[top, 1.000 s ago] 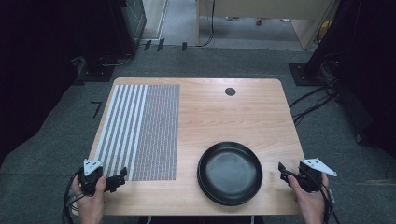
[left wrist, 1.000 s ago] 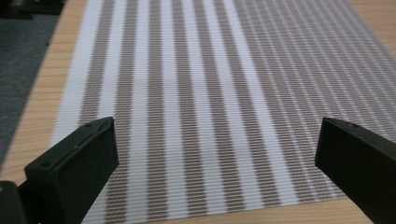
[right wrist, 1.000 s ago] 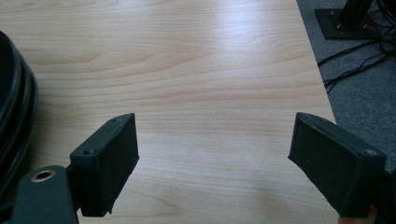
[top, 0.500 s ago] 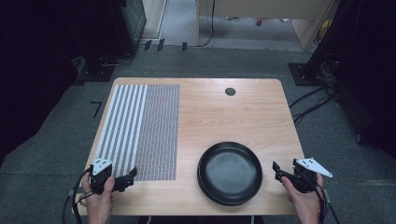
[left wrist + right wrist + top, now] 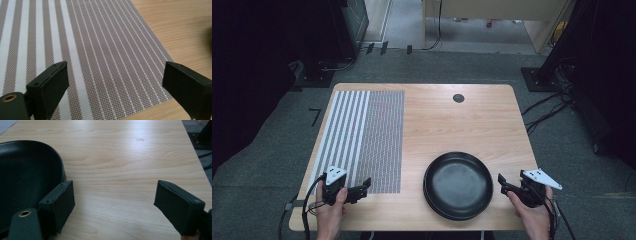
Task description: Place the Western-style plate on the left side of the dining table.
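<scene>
The left gripper [image 5: 362, 187] now sits closer to the black pan [image 5: 458, 185], over the striped mat's [image 5: 362, 135] near edge, jaws just closing slightly on nothing. The right gripper [image 5: 503, 181] is nearer the pan's rim.

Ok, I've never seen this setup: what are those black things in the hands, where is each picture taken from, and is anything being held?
A person holds a handheld two-jaw gripper in each hand. The high view looks down on the wooden table: the left gripper is over the striped placemat, and the right gripper is beside the black pan. The other two pictures come from cameras riding on the grippers, looking along their black jaws. Both grippers are open with nothing between the jaws; the left one's jaws have just been closing a little.
</scene>
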